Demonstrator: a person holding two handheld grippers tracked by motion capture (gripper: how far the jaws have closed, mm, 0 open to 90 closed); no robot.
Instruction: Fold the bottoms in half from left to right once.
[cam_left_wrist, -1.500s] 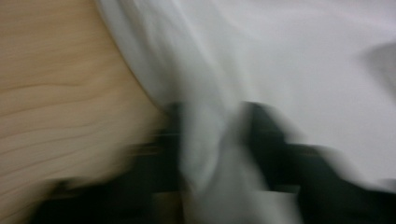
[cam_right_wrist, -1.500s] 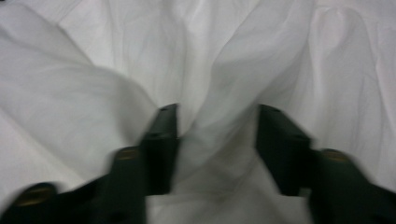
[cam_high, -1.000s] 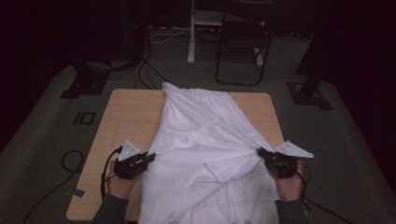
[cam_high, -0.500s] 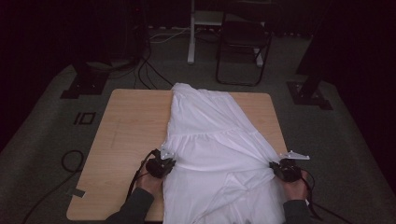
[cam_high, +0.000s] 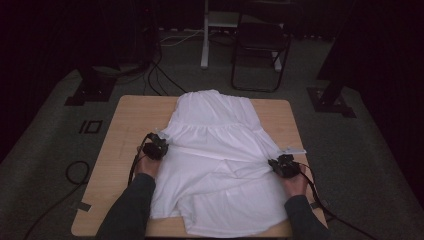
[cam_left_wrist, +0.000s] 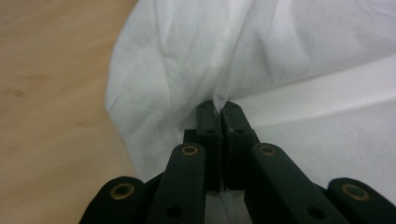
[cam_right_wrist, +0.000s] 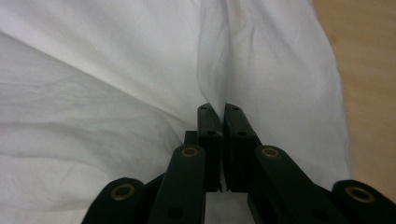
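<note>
A light wooden table stands on grey carpet in a dark room, with black cables looping on the floor at its left and what looks like a black chair behind it, though the gloom blurs that end. A white garment lies spread down the table's middle to its near edge. The left gripper is clenched on a pinch of cloth at the garment's left side, the right gripper likewise at its right side.
</note>
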